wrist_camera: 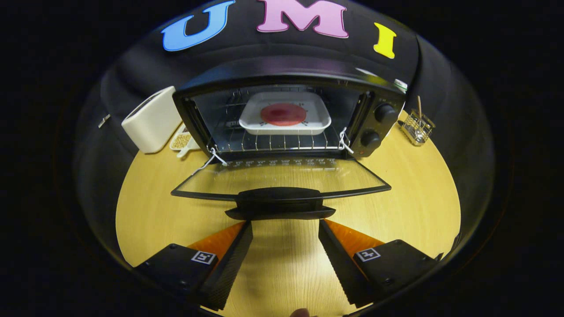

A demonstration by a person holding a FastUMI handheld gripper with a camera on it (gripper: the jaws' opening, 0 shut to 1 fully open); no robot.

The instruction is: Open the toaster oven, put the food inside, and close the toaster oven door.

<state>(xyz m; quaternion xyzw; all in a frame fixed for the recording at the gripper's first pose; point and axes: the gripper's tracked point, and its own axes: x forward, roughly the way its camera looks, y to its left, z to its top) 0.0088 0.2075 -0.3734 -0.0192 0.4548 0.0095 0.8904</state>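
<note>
Gripper (pixel 285 224): we see the fingers spread wide, nothing between them, tips just short of the door handle.
Door handle (pixel 279 203): black, directly ahead of the fingertips.
Toaster oven door (pixel 282 178): we note it folded down flat, glass pane over the wooden table (pixel 145 207).
Toaster oven (pixel 288 112): black, cavity exposed.
Food (pixel 283 114): red round slice on a white tray (pixel 284 125), resting on the wire rack (pixel 273 141) inside.
Beside the oven: white toaster (pixel 152 119), bowl of beans (pixel 181 140), wire holder (pixel 417 126).
</note>
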